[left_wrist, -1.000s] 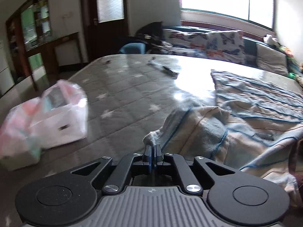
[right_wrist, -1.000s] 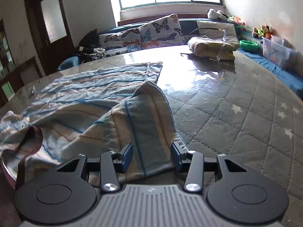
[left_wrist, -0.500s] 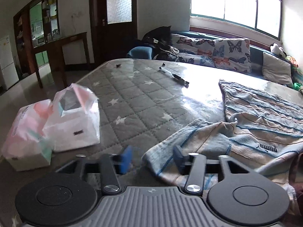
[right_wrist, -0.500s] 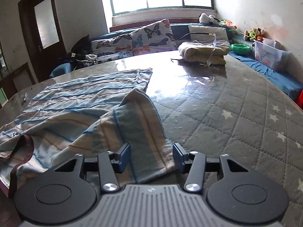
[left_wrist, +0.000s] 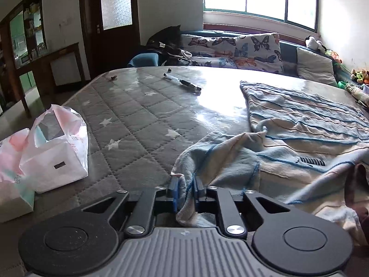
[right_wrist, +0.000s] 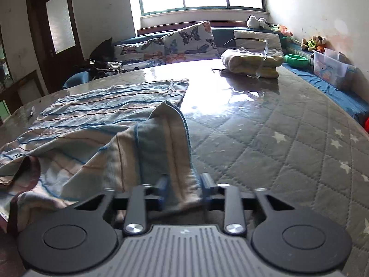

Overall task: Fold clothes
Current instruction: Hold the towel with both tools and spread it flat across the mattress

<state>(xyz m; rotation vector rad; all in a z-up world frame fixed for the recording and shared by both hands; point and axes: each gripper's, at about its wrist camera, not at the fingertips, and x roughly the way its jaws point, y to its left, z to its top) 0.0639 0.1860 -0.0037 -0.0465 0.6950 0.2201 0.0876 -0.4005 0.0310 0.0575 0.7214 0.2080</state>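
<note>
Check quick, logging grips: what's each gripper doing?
Left gripper: closed on the striped cloth corner.
Right gripper: open, cloth edge between its fingers.

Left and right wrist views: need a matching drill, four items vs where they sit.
Items:
1. pen
2. plastic bag
3. green bowl
4. towel

Places:
A. between the left gripper fingers, near corner
B. far part of the mattress, left view
C. left mattress edge, near
D. right of the folded pile, by the wall

Pairs: 1-B, 2-C, 3-D, 4-A
</note>
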